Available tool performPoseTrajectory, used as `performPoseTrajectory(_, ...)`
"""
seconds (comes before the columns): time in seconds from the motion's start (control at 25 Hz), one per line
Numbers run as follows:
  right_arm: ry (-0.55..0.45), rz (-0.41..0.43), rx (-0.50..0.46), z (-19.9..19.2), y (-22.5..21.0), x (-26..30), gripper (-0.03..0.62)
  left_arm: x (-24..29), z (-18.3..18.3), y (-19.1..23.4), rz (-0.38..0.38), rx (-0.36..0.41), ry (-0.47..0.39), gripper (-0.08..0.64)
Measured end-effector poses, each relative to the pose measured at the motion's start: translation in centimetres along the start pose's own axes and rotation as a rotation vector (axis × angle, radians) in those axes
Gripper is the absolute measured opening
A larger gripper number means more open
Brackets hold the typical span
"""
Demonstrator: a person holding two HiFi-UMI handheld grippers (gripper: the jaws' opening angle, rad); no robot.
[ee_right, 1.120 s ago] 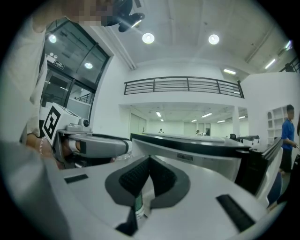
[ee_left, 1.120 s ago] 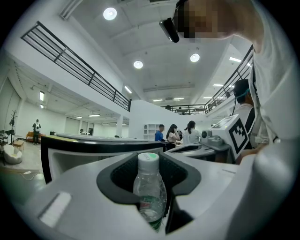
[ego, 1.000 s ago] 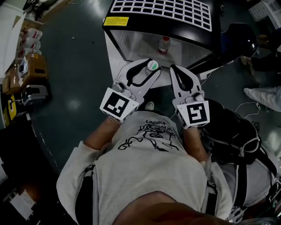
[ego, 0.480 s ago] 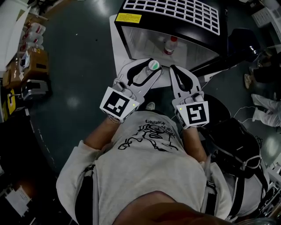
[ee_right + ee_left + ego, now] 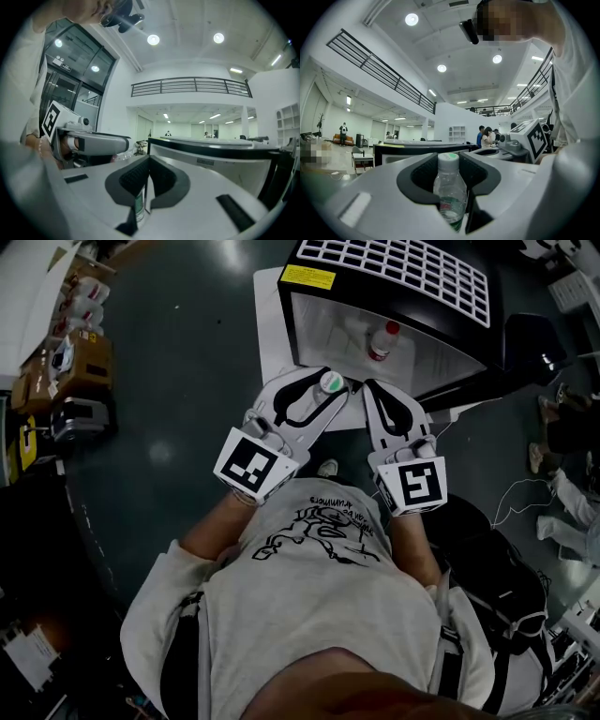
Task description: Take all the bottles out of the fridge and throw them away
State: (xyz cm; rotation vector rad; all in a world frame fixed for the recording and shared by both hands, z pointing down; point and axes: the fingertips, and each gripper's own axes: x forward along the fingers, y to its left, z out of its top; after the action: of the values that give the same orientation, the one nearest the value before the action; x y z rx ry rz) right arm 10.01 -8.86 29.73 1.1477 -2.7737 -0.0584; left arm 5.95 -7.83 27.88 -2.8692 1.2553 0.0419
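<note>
- Between the jaws of the left gripper (image 5: pixel 450 159) stands a clear bottle (image 5: pixel 450 187) with a white-and-green cap. The jaws are spread wide and the dark pads press on it from both sides, with the cap just above them.
- Beside it, the right gripper (image 5: pixel 149 158) has its jaws fully together, pad against pad, and grips nothing. A sliver of green label shows through the slit below the pads; I cannot tell what it belongs to.
- From the head view, both grippers are held side by side in front of the person's grey shirt (image 5: pixel 319 615), near each other but apart, and both point toward the fridge (image 5: pixel 394 268).
- Just beyond the fingertips, the black fridge has a white grille on top and its lit interior is in view. One red-capped bottle (image 5: pixel 380 340) stands upright inside.
- Only the head view shows that inner bottle and the cardboard boxes (image 5: pixel 66 362) on the dark floor at far left.
- Only the gripper views show the hall beyond, with its balcony railing (image 5: pixel 192 86), its ceiling lights and some distant people (image 5: pixel 486 137). Each gripper view also catches the other gripper's marker cube at its edge.
</note>
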Motion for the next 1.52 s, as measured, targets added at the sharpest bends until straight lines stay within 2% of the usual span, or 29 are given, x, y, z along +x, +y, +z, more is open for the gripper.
performPoseTrajectory(0.72, -0.009, 0.098, -0.025, 1.1, 6.5, 4.0, 0.008, -6.9, 0.2, 3.9, 0.105, -0.013, 0.014, 0.146)
performPoseTrajectory(1.0, -0.006, 0.136, -0.022, 1.5, 9.0, 5.7, 0.008, -9.5, 0.5, 5.7, 0.145, 0.003, -0.006, 0.146)
performPoseTrajectory(1.52, 0.007, 0.231, -0.021, 2.1, 14.2, 9.7, 0.008, -14.8, 0.2, 9.3, 0.254, -0.020, 0.012, 0.144)
